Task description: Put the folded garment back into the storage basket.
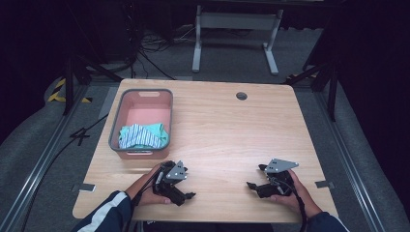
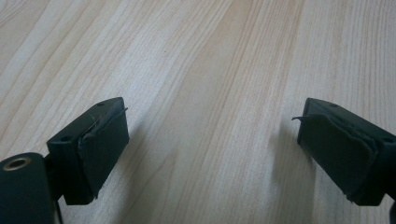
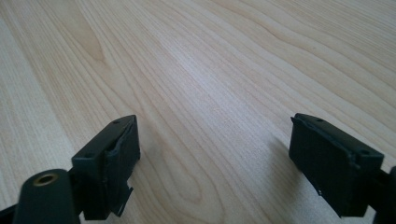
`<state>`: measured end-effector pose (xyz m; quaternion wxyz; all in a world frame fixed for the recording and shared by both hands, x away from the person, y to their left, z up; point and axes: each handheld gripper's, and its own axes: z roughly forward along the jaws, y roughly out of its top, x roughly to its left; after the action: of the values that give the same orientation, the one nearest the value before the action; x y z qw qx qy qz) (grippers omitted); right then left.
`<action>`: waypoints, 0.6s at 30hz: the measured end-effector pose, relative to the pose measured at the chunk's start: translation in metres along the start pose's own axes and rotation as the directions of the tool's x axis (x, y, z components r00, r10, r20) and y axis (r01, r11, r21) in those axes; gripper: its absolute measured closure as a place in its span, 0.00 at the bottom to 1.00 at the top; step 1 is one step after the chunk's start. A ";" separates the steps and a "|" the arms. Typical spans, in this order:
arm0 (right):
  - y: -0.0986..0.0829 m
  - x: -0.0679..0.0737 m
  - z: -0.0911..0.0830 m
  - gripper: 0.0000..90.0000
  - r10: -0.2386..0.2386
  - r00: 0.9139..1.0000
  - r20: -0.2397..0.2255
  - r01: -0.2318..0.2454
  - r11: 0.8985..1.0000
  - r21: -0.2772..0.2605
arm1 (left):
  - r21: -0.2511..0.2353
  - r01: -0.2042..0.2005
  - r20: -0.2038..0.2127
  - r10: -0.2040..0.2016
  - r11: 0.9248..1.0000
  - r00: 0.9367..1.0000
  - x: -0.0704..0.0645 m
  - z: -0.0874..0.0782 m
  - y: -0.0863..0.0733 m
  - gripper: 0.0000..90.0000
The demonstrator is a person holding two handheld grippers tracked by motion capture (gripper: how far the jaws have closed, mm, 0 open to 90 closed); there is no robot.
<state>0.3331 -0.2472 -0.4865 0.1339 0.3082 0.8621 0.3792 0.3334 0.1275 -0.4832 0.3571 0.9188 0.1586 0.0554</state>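
My left gripper (image 1: 185, 186) rests low on the wooden table (image 1: 227, 130) near its front edge, held by a hand in a dark sleeve with a white stripe. Its jaws stand wide apart with bare wood between them in the left gripper view (image 2: 210, 116). My right gripper (image 1: 256, 176) sits near the front right, likewise open over bare wood in the right gripper view (image 3: 215, 123). A pink basket with a grey rim (image 1: 116, 121) stands at the table's left, holding a bundled teal and striped cloth (image 1: 142, 136) at its near end.
A round cable hole (image 1: 241, 95) lies near the table's far edge. Beyond the table stand a white metal frame (image 1: 237, 29) and loose cables (image 1: 150, 43) on the grey floor. Small metal brackets (image 1: 324, 184) stick out at the table's sides.
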 end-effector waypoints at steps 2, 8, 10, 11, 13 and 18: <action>0.000 0.000 0.000 0.18 0.002 1.000 -0.002 -0.002 1.000 0.001 | 0.003 0.001 -0.001 -0.001 1.000 1.000 0.000 0.000 0.000 0.09; 0.000 0.000 0.001 0.17 0.000 1.000 -0.001 0.000 1.000 0.000 | 0.003 0.002 -0.002 -0.002 1.000 1.000 0.000 0.000 0.000 0.09; 0.001 -0.001 0.001 0.16 0.003 1.000 0.000 -0.003 1.000 0.003 | 0.003 0.002 -0.002 -0.002 1.000 1.000 0.000 0.000 0.001 0.09; 0.001 -0.001 0.002 0.16 0.003 1.000 0.000 -0.003 1.000 0.003 | 0.001 -0.003 -0.002 0.003 1.000 1.000 0.000 0.001 0.001 0.09; 0.001 -0.001 0.002 0.16 0.001 1.000 0.001 -0.001 1.000 0.003 | 0.005 -0.001 0.000 0.001 1.000 1.000 0.000 0.001 0.001 0.09; 0.001 -0.001 0.002 0.16 0.001 1.000 0.002 -0.001 1.000 0.003 | 0.006 -0.006 0.002 0.006 1.000 1.000 0.000 0.001 0.002 0.08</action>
<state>0.3355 -0.2463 -0.4866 0.1340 0.3090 0.8625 0.3775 0.3341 0.1257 -0.4831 0.3542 0.9205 0.1557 0.0548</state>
